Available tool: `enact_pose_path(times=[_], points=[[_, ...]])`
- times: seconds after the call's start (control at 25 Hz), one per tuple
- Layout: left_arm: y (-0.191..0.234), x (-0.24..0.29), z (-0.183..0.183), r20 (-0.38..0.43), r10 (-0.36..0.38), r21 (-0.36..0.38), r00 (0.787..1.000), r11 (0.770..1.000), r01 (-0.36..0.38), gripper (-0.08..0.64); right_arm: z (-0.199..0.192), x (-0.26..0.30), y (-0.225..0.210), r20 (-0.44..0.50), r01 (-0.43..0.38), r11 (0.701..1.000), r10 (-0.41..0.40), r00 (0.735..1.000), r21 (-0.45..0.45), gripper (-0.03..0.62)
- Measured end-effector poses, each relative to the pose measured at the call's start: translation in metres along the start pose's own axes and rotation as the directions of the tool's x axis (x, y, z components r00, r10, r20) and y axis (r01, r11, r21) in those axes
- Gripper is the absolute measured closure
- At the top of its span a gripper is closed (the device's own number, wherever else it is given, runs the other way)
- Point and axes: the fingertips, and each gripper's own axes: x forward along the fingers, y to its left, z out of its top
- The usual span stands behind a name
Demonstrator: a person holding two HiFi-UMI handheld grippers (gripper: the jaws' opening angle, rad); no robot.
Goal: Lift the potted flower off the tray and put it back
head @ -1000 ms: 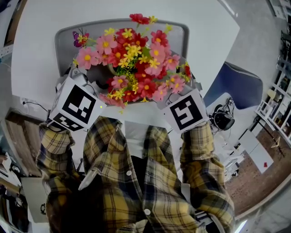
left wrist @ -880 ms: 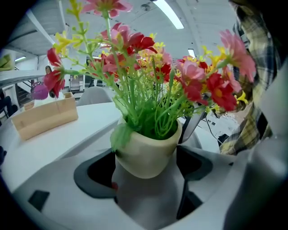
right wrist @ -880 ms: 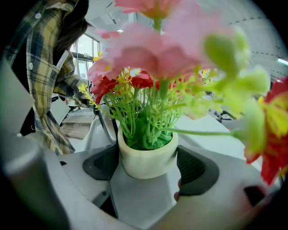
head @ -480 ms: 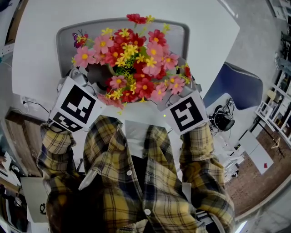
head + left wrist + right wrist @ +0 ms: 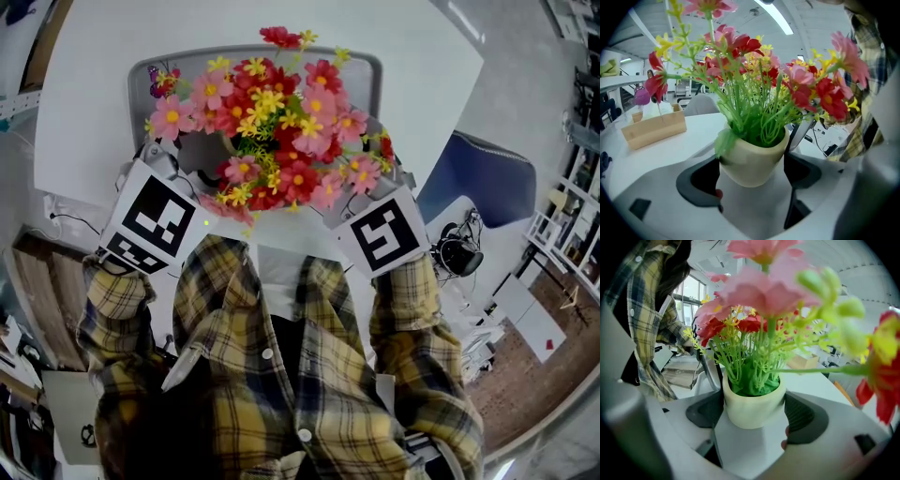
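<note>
The potted flower (image 5: 272, 122), a bunch of red, pink and yellow blooms in a cream pot (image 5: 752, 159), hangs over the grey tray (image 5: 366, 75). In the head view the blooms hide the pot. My left gripper (image 5: 750, 176) is shut on the pot, with its dark pads against the pot's two sides. From the opposite side my right gripper (image 5: 752, 416) is shut on the same pot (image 5: 752, 406). In the head view the left gripper (image 5: 173, 169) and right gripper (image 5: 375, 183) flank the blooms, and their fingertips are covered by flowers. The pot's rounded base shows free of any surface.
The tray lies on a white round table (image 5: 94, 75). A blue chair (image 5: 478, 178) stands to the right of the table. A brown cardboard box (image 5: 654, 129) sits on the table beyond the pot. My plaid-sleeved arms fill the near side.
Both grippers keep their hold on the pot and barely move. The tray and table slip slightly in the head view, and the tray looks a little smaller.
</note>
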Motion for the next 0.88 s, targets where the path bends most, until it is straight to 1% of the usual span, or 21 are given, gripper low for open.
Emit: enact_pose_path(times=[0.4, 0.64, 0.88], points=[[0.0037, 0.0010, 0.0000, 0.024, 0.015, 0.034, 1.000, 0.999, -0.015, 0.131, -0.0002, 0.0027, -0.0019, 0.022, 0.035, 0.999, -0.034, 0.999, -0.013, 0.213], [0.0024, 0.0005, 0.0006, 0.033, 0.004, 0.032, 0.999, 0.999, -0.005, 0.131, 0.0019, 0.0015, -0.0013, 0.050, 0.046, 0.999, -0.046, 0.998, -0.005, 0.213], [0.0030, 0.0055, 0.0013, 0.050, -0.011, 0.045, 0.999, 0.999, 0.008, 0.130, -0.0011, 0.0006, -0.0038, 0.044, 0.076, 0.997, -0.075, 0.996, -0.017, 0.213]])
